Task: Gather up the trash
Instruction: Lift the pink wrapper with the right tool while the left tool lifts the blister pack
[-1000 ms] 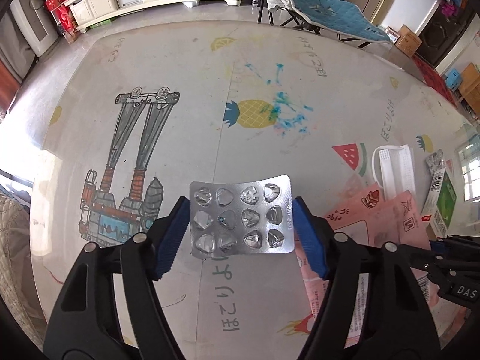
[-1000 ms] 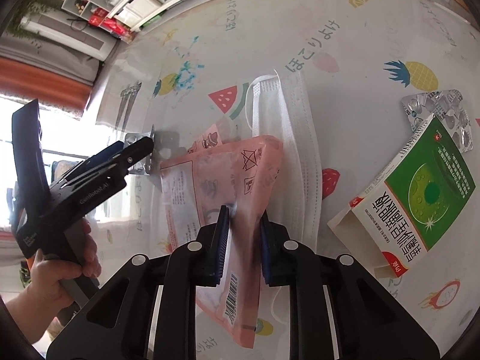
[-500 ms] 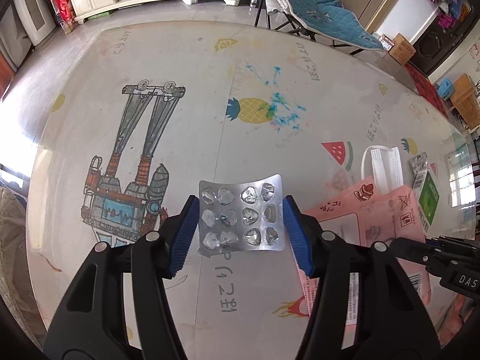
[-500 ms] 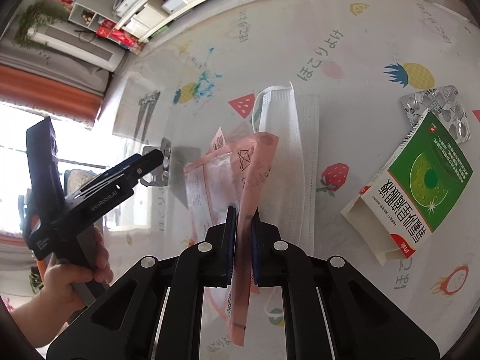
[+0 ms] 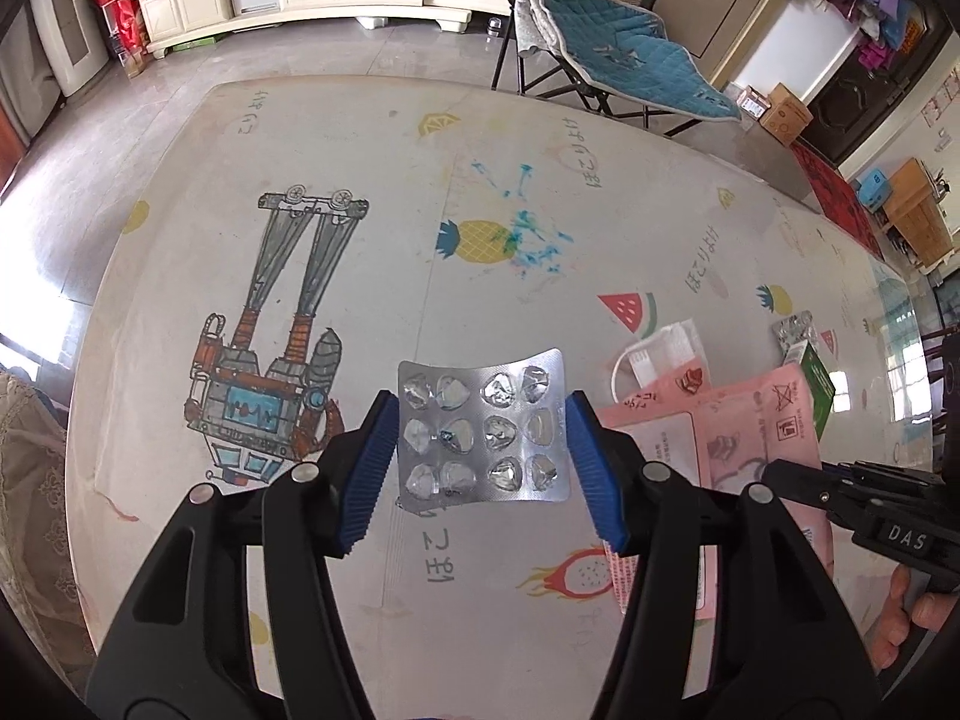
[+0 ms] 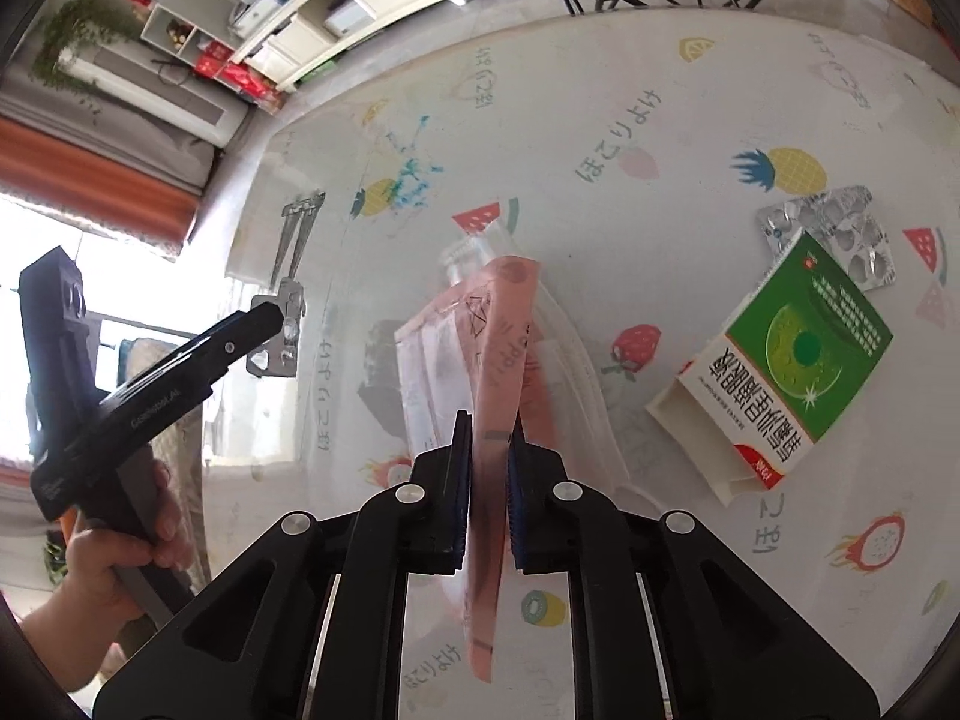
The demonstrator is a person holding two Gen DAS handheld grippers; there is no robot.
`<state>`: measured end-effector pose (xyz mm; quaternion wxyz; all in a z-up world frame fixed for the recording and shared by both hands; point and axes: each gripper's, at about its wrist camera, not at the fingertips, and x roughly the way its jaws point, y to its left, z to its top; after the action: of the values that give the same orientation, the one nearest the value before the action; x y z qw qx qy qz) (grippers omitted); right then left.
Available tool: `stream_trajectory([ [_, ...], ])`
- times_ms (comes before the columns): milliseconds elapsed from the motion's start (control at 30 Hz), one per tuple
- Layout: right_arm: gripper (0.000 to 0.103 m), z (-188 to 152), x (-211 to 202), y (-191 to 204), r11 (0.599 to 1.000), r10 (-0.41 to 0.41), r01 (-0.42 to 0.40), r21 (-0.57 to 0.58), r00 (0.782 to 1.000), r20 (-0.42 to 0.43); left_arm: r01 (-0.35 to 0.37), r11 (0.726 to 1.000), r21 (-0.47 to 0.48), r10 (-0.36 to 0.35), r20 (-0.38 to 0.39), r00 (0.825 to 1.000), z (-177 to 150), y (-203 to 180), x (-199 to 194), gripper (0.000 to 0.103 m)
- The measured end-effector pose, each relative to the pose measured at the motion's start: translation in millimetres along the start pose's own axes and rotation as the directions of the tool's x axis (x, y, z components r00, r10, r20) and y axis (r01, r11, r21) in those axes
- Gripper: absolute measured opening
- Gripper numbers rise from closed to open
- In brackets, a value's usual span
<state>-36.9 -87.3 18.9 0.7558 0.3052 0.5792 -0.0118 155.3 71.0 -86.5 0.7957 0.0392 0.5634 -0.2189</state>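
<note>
My left gripper [image 5: 482,450] clamps empty silver blister pack [image 5: 483,427] by side edges, pack bowed, lifted above printed table mat [image 5: 384,252]. My right gripper [image 6: 487,483] pinches pink pouch [image 6: 498,384] edge-on, jaws narrow, pouch hanging over white face mask [image 6: 579,354]. Green medicine box [image 6: 780,360] and second blister pack [image 6: 840,228] lie on mat, touching.

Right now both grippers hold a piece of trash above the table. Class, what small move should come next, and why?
Probably carry both pieces away toward wherever trash goes; no bin shows. The left gripper clamps the empty blister pack by its edges, and the right gripper pinches the pink packet. A mask, green box and second blister pack remain.
</note>
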Motion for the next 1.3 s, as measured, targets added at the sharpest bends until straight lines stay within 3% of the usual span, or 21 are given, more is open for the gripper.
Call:
stream_trajectory([
  [333, 0.010, -12.0, -51.1, 3.0, 0.992, 0.121, -0.123, 0.009, 0.986, 0.112, 0.017, 1.000, 0.012, -0.017, -0.003, 1.000, -9.5, -11.8, -11.7, 0.054],
  [767, 0.009, -30.6, -149.4, -6.4, 0.946, 0.302, -0.323, 0.017, 0.902, 0.308, 0.049, 0.998, 0.037, -0.050, 0.041, 0.998, -25.1, -37.6, -54.3, 0.051],
  [1000, 0.009, -70.3, -203.6, -28.8, 0.938, 0.311, -0.347, 0.019, 0.862, 0.401, 0.071, 0.993, 0.090, -0.078, 0.080, 0.994, -39.8, -71.2, -92.9, 0.051],
  [1300, 0.009, -163.8, -267.3, -75.6, 0.947, 0.239, -0.311, 0.078, 0.846, 0.476, 0.144, 0.965, 0.218, -0.159, 0.054, 0.986, -95.3, -158.1, -124.3, 0.051],
])
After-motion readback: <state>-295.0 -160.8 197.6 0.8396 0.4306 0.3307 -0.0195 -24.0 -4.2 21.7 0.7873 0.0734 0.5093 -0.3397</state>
